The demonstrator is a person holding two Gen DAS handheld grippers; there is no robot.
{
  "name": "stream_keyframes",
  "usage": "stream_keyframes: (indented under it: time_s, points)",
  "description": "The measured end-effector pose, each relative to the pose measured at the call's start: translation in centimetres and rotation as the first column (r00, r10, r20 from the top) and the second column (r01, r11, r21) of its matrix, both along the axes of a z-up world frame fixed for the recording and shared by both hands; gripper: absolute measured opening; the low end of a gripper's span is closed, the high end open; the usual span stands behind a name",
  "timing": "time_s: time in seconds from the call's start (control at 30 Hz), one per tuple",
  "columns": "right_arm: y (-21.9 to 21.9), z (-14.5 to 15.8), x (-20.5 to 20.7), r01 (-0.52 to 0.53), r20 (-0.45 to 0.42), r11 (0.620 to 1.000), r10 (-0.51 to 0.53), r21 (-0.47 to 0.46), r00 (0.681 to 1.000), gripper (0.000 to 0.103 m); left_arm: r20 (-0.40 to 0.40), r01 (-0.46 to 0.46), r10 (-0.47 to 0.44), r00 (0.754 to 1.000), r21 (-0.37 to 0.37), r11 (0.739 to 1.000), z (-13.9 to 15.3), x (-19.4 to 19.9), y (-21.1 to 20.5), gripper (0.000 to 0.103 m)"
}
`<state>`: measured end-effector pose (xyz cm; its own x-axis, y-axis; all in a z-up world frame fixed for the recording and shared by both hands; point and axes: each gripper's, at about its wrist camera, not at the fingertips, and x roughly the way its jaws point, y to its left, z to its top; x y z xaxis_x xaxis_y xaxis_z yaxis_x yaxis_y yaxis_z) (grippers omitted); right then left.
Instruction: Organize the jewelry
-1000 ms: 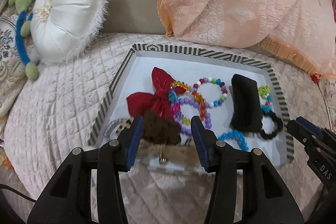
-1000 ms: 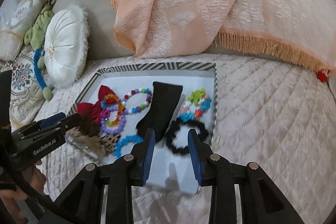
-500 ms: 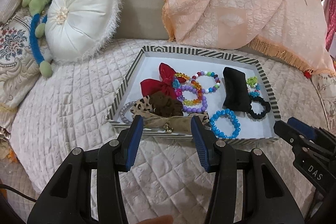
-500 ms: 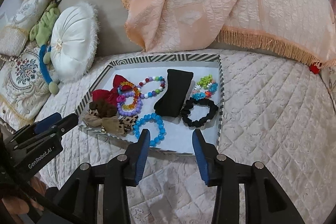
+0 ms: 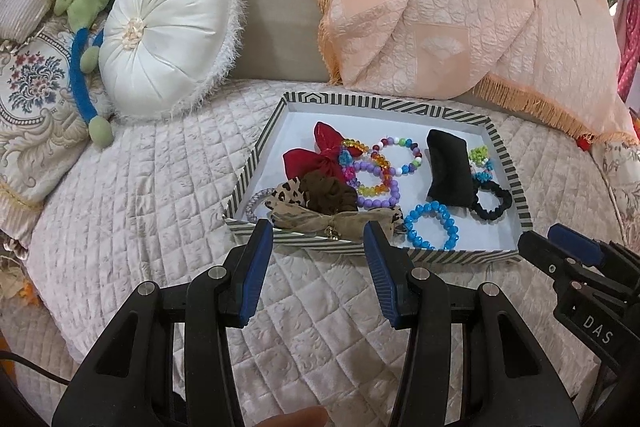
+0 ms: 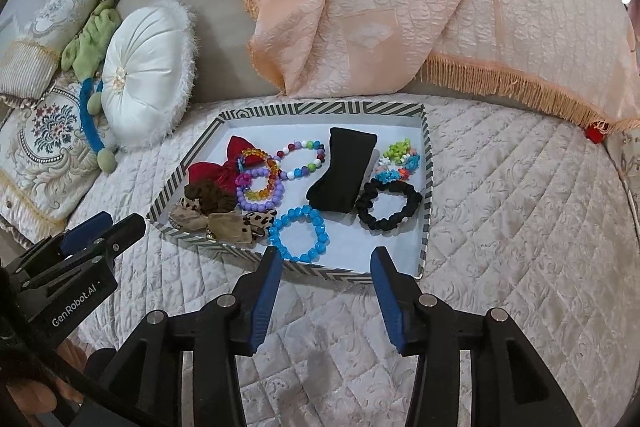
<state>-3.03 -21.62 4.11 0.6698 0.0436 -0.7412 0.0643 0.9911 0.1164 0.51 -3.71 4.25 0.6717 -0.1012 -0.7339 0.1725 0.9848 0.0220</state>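
Left wrist view gives you the quilt [image 5: 152, 195] first, the broad soft base on which all else rests, with the striped tray [image 5: 256, 163] set near its middle, probably so that both hands can reach it. The tray's low walls keep the jewelry together: a black pouch [image 5: 448, 167] lies right of centre, a red bow [image 5: 316, 157] and a brown scrunchie [image 5: 328, 195] sit to the left, a leopard bow [image 5: 332, 221] drapes over the near rim, and a blue bracelet [image 5: 430, 225] lies flat by the near wall, likely the easiest piece to take. Your left gripper [image 5: 318, 267] hangs short of the tray, fingers spread and empty, nothing between them. Your right gripper [image 6: 326, 291] also stops just before the near rim; its jaws are opening with nothing between them, and the blue bracelet lies directly ahead of it. You can read "DAS" on the right gripper's side and "GenRobot.AI" on the left one's.
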Motion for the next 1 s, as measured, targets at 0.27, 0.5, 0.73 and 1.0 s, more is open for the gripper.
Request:
stream_keyframes:
  time_s: [0.27,0.5,0.73,1.0]
  points:
    - [0.0,0.2,-0.6,0.002,-0.003,1.0,-0.002,-0.002,1.0,0.047,0.009,-0.003,0.003,1.0,-0.001,1.0,0.4,-0.6,0.1,0.047]
    - [0.0,0.4,-0.9,0.003,0.0,1.0,-0.003,-0.002,1.0,0.049,0.007,-0.001,0.001,1.0,0.002,1.0,0.4,-1.0,0.0,0.047]
    - [0.3,0.6,-1.2,-0.002,0.0,1.0,0.002,-0.005,1.0,0.051,0.014,-0.003,0.003,1.0,-0.001,1.0,0.6,-1.3,0.0,0.047]
    - [0.8,0.8,-1.5,-0.006,0.003,1.0,0.006,-0.005,1.0,0.053,0.014,-0.006,0.006,1.0,-0.004,1.0,0.8,-1.8,0.1,0.047]
